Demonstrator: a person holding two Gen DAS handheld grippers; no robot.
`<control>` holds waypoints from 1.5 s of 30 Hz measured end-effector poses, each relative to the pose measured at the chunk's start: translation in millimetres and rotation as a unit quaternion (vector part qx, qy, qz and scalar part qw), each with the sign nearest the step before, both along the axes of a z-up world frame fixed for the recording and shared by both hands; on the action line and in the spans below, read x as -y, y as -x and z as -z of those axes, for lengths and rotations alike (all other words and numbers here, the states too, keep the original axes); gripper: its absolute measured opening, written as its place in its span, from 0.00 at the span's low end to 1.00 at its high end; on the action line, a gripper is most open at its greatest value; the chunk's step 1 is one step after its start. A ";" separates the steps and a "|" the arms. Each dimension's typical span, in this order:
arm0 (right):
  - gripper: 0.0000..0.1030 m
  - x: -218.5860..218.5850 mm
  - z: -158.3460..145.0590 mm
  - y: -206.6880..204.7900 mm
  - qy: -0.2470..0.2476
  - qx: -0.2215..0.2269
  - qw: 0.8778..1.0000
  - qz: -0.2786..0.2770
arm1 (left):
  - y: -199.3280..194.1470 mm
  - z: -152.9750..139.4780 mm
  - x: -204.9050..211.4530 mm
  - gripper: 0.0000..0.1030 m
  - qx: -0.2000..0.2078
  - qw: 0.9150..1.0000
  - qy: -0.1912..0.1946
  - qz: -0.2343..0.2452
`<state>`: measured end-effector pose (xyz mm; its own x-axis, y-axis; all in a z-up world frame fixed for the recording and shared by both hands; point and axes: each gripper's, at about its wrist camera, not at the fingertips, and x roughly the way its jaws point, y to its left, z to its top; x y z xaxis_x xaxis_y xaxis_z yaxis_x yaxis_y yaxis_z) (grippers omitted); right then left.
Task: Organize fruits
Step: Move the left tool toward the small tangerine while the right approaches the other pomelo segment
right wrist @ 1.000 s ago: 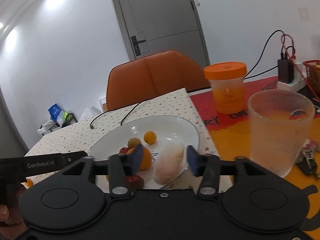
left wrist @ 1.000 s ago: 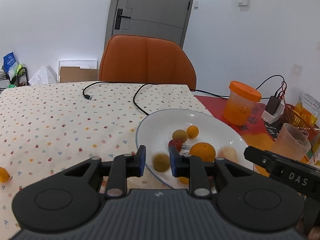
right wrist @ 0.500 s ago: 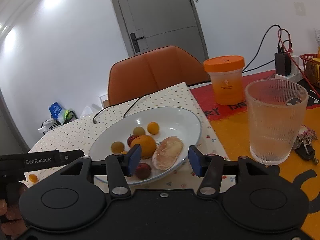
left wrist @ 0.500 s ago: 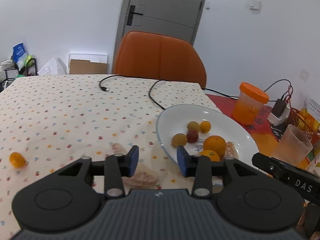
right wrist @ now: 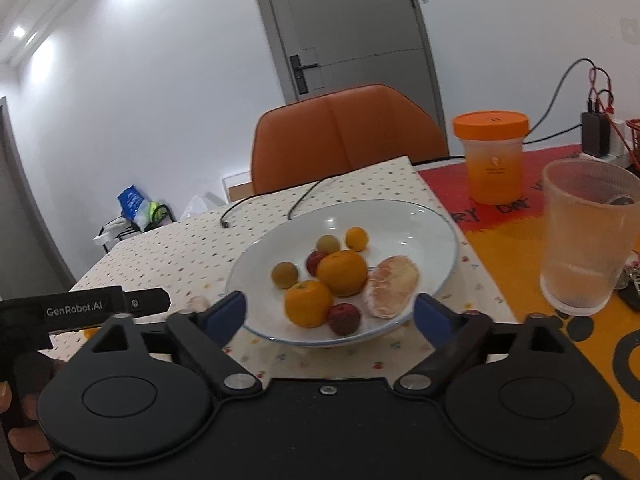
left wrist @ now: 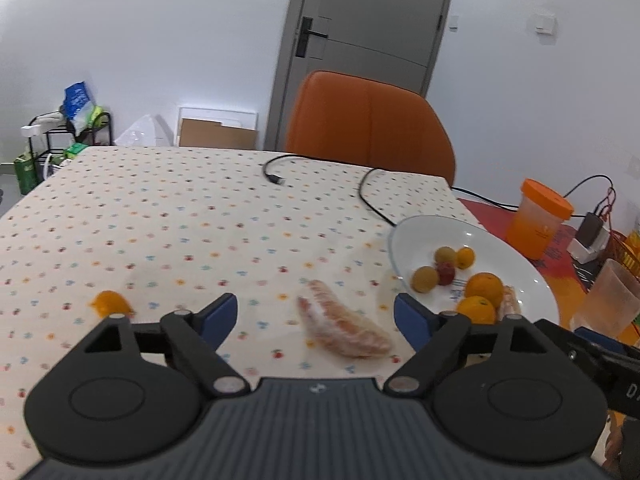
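My left gripper hovers over the dotted tablecloth, its jaws opening wide. A peeled pomelo segment lies on the cloth just ahead, between the fingers and untouched. A small orange fruit sits to the left. My right gripper faces the near rim of the white plate, jaws opening, gripping nothing. The plate holds two oranges, a second pomelo segment, red fruits and small round ones. The left gripper's body shows at the left of the right wrist view.
A ribbed glass and an orange-lidded jar stand right of the plate on the red-orange mat. A black cable runs across the cloth behind the plate. An orange chair stands at the far edge.
The left gripper let a small brownish fruit go into the plate, swung left over the cloth and opened. The right gripper released its pomelo segment into the plate, drew back and opened.
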<state>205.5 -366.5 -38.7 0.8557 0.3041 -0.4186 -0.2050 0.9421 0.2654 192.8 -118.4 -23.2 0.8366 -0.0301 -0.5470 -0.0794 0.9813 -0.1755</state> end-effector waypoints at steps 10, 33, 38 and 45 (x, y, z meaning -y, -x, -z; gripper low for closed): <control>1.00 -25.6 -5.2 4.6 0.015 -0.001 1.000 -0.019 | 14.4 -3.2 -27.5 0.85 0.001 1.000 -0.001 -0.024; 0.94 -90.8 -5.1 15.0 0.049 -0.017 0.995 -0.086 | 46.3 1.1 -96.9 0.90 0.005 0.998 0.011 -0.056; 0.91 -103.9 -2.2 11.6 0.055 -0.023 0.994 -0.094 | 49.3 3.7 -110.6 0.90 0.002 0.998 0.016 -0.064; 0.86 -117.2 4.9 1.3 0.061 -0.035 0.993 -0.097 | 47.9 11.9 -126.4 0.90 -0.009 0.997 0.017 -0.079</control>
<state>204.1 -249.3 -43.6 0.7532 0.4042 -0.5190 -0.3715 0.9125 0.1715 144.9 8.0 -35.0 0.8230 0.0813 -0.5622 -0.2350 0.9498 -0.2066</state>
